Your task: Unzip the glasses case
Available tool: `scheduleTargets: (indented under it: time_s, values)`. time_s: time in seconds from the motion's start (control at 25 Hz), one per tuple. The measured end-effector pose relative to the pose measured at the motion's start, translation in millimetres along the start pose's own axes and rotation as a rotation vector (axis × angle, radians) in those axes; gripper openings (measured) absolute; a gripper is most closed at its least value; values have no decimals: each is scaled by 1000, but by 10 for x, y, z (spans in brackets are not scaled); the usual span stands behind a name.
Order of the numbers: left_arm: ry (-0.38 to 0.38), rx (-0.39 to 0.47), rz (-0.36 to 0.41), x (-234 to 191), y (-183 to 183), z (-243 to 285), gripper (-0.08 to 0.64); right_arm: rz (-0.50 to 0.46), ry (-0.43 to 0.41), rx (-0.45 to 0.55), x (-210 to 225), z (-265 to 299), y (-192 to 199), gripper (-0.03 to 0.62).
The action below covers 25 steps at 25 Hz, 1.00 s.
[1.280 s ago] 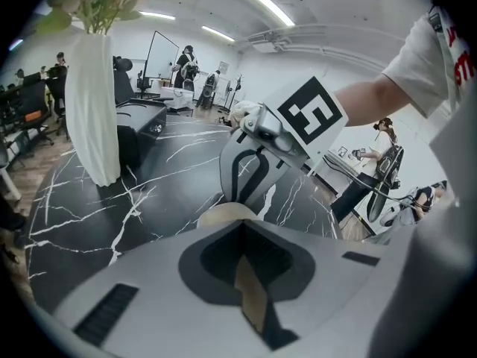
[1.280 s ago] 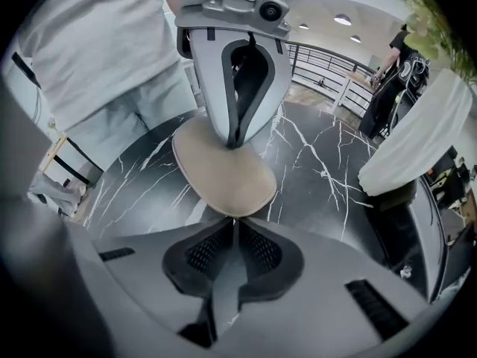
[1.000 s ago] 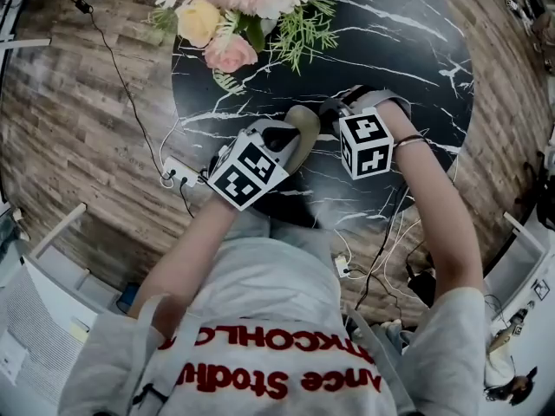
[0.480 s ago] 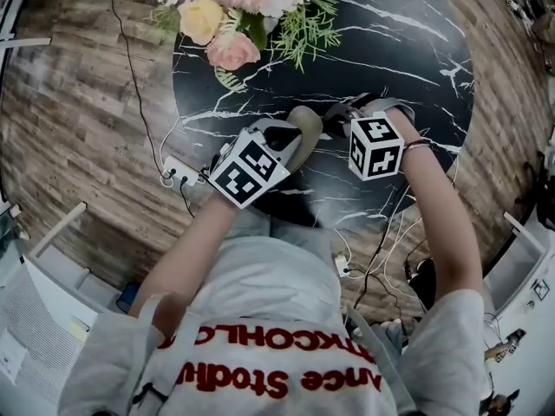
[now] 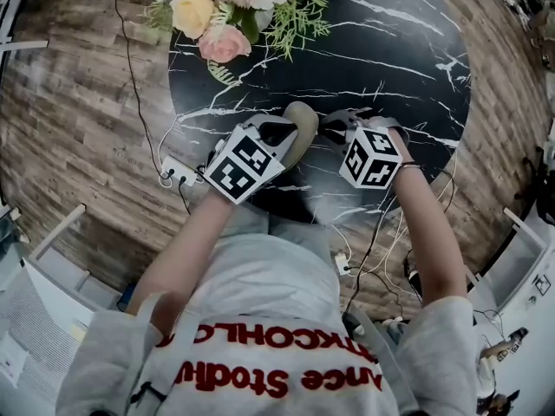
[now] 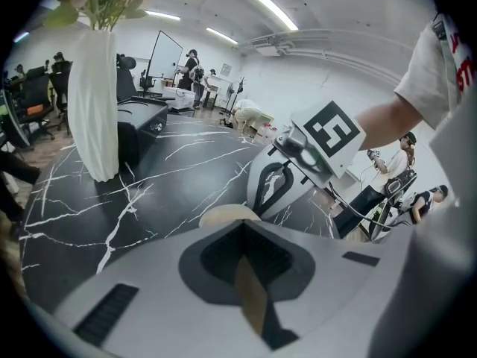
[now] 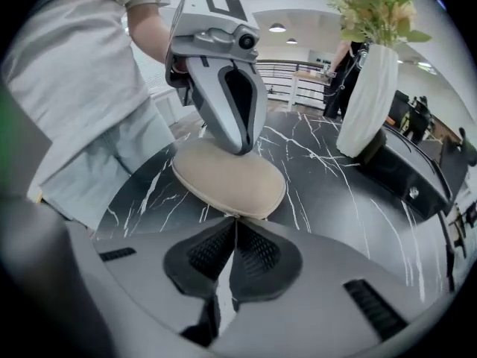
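Your left claw (image 6: 243, 233) is clamped on the beige glasses case (image 7: 227, 177); a strip of its tan shell shows between the closed pads. The case lies on the black marbled surface (image 5: 390, 50), toward your side of it. Your right claw (image 7: 235, 222) is closed too, its tips meeting right at the seam on the case's near end. A tiny dark speck there looks like the zipper pull (image 7: 232, 216), though it is too small to be sure the pads really have it. The case looks fully zipped, so I judge the unzipping has not begun.

The likeliest failure is losing the pull. Only the very tips hold it, so a sharp tug, or one angled away from the seam, could slide it out of the pads.

Next, watch your left grip. If those pads sit across the zipper track, the slider would jam against them partway round. No view shows whether the track runs under them.

The case is rounded and held at one end only. A hard pull could twist it in the left claw or drag it toward the surface's edge in front of you.

Your two claws are also close together, so following the curve of the seam could knock one into the other. The white vase (image 7: 365, 99) stands well apart and is little risk.
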<state>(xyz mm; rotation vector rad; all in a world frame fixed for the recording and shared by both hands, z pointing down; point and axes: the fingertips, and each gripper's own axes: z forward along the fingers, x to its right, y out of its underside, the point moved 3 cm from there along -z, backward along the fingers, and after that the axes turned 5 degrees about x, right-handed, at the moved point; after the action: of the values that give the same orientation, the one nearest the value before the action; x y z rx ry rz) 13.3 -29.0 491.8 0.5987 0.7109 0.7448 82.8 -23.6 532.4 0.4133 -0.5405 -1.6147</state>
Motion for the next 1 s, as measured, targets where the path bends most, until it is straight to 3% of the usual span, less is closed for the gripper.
scheduleTargets:
  time_s: [0.24, 0.4, 0.72, 1.0]
  values:
    - [5, 2, 2, 0, 0, -7, 0, 192, 128, 107, -39, -12, -4, 31]
    - [9, 3, 11, -1, -4, -5, 0, 179, 170, 92, -45, -5, -8, 29]
    - [14, 10, 19, 0, 4, -5, 0, 175, 155, 86, -267, 45, -83, 28]
    - [14, 11, 27, -2, 1, -16, 0, 281, 189, 128, -526, 133, -199, 28]
